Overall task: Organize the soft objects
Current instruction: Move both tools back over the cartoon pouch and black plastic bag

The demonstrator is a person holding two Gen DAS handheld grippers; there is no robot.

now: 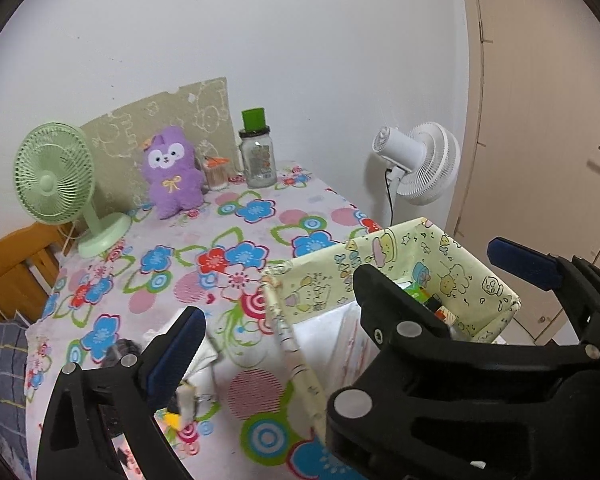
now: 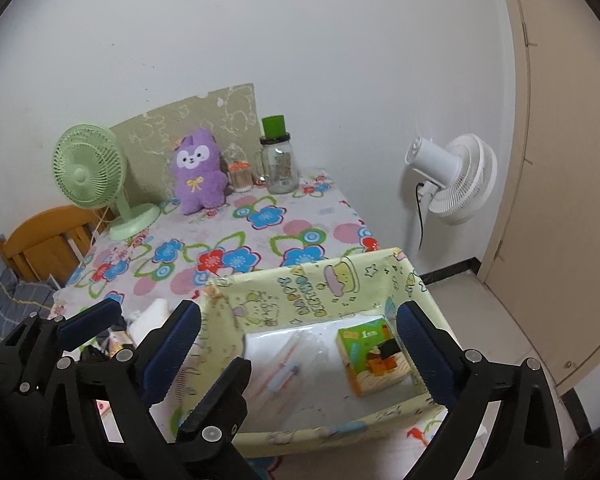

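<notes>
A purple plush toy (image 1: 172, 172) (image 2: 198, 172) sits upright at the back of the floral-clothed table (image 1: 260, 216). Nearer, a pale yellow cartoon-print fabric basket (image 1: 384, 252) (image 2: 300, 300) holds a white plastic pack (image 2: 284, 356) and a green carton (image 2: 376, 360). My right gripper (image 2: 298, 320) hangs open above the basket, with nothing between its blue pads. My left gripper (image 1: 300, 320) is open too, over the basket's left wall. One left finger (image 1: 176, 356) hovers above small white and dark items (image 1: 204, 360) on the cloth. The two grippers stand close and overlap.
A green desk fan (image 1: 56, 176) stands back left. A green-lidded jar (image 1: 258, 156) and a small tub (image 1: 216, 174) flank the plush. A white floor fan (image 1: 420, 164) and a door (image 1: 540, 120) are right of the table. A wooden chair (image 1: 16, 264) is on the left.
</notes>
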